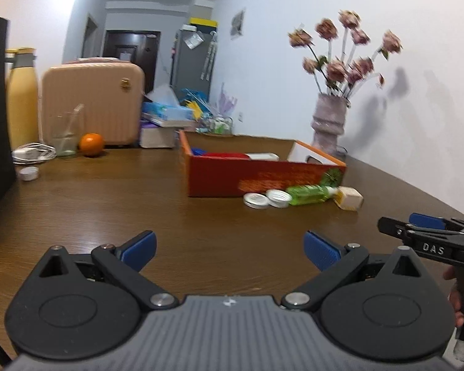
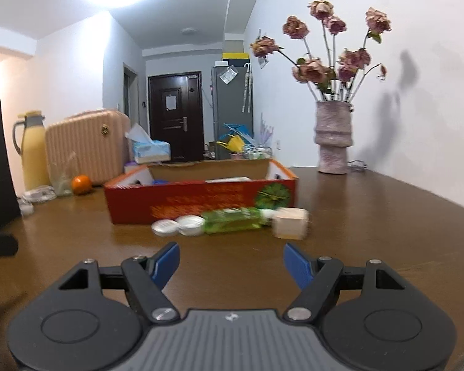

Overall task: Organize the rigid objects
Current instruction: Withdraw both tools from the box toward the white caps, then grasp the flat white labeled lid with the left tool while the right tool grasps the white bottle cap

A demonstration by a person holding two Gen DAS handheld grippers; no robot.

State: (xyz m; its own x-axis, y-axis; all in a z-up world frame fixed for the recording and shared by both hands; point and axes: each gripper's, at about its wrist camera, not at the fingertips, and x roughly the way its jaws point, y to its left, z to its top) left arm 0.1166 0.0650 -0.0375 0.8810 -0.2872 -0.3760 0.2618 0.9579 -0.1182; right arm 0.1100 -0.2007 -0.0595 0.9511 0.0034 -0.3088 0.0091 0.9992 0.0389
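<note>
Right wrist view: right gripper (image 2: pixel 231 264) wide open, empty; left gripper (image 1: pixel 230 250) likewise. Risk: green bottle (image 2: pixel 232 220) rolling, nudging caps (image 2: pixel 178 226).

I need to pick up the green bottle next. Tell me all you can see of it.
The green bottle is clear green plastic, seemingly holding green liquid. It lies on its side on the table, just in front of the red box. Its whitish neck end points at the small beige box, apparently touching it; its base sits against two white lids. No gripper touches it.
</note>
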